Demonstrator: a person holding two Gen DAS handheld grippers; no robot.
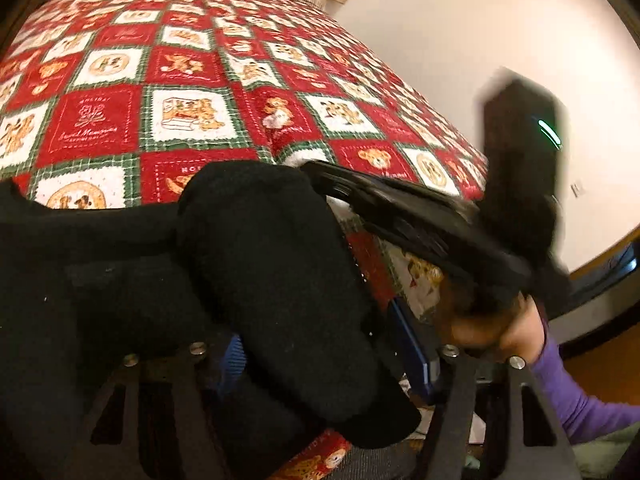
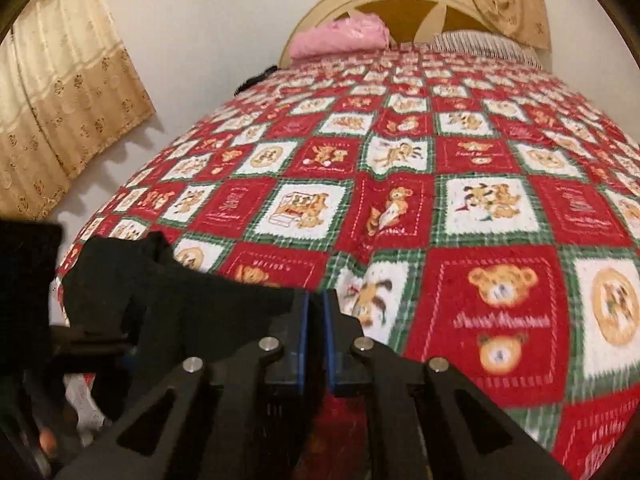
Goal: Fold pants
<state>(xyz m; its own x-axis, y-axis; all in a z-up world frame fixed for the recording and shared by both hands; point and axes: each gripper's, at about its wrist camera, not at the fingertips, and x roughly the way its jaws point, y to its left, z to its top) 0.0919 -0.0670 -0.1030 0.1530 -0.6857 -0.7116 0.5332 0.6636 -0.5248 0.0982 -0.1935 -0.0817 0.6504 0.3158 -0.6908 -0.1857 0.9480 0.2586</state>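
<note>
1. Your left hand-held gripper (image 1: 316, 344) is filled with black pants (image 1: 256, 256); a thick roll of the fabric runs between its fingers, and a blue pad (image 1: 412, 344) shows on the right side. You cannot tell how tightly the jaws press, since cloth hides the tips.
2. Your right hand-held gripper (image 2: 316, 312) has its 2 blue pads (image 2: 304, 344) drawn nearly together, with a thin edge of the pants (image 2: 192, 300) pinched between them.
3. In the right wrist view the pants stretch from that pinch toward the left, hanging over the near left edge of the bed (image 2: 440, 160).
4. The bed wears a red, white and green checked blanket (image 1: 180, 92) printed with teddy bears.
5. In the left wrist view your right hand-held gripper (image 1: 420, 216) appears blurred on the right, beside your right hand (image 1: 500, 328) in a purple sleeve (image 1: 576, 396).
6. At the head of the bed lie a pink folded cloth (image 2: 340, 38) and a striped pillow (image 2: 480, 44), well apart from the pants.
7. Beige curtains (image 2: 60, 100) hang on the wall to the left of the bed.
</note>
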